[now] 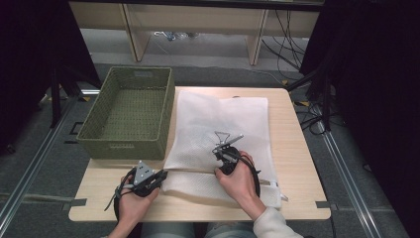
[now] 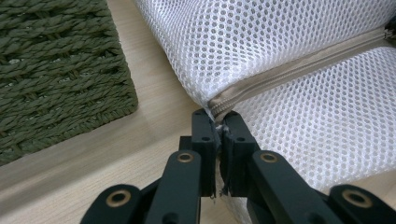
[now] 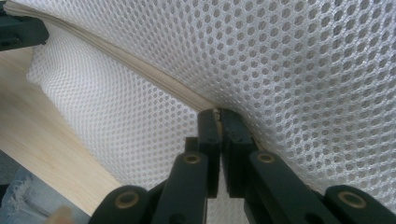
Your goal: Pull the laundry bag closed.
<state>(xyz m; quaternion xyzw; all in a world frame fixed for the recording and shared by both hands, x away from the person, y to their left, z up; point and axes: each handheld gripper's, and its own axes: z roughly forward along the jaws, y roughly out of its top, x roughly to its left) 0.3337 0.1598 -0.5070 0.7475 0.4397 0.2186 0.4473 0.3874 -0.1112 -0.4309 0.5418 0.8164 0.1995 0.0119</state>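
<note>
A light wooden table [image 1: 297, 148] is set on a grey floor [image 1: 44, 163]. Beyond its far edge a pale wooden bench frame [image 1: 198, 20] is seen, with cables [image 1: 287, 39] trailed beneath. Black curtains [image 1: 371, 74] are hung at both sides.

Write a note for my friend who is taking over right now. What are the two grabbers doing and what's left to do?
Left gripper: jaws shut on the end of the zipper, at the bag's left edge.
Right gripper: jaws shut on the zipper partway along; whether it has the slider I cannot tell.
Bag: white mesh, lying flat on the table, near edge toward the person.
Basket: green, on the table's left, beside the bag, nothing in it.
Done: both ends of the zipper job are gripped.
Left: probably run the zipper along, one gripper holding the bag steady; maybe the bag goes in the basket after.
</note>
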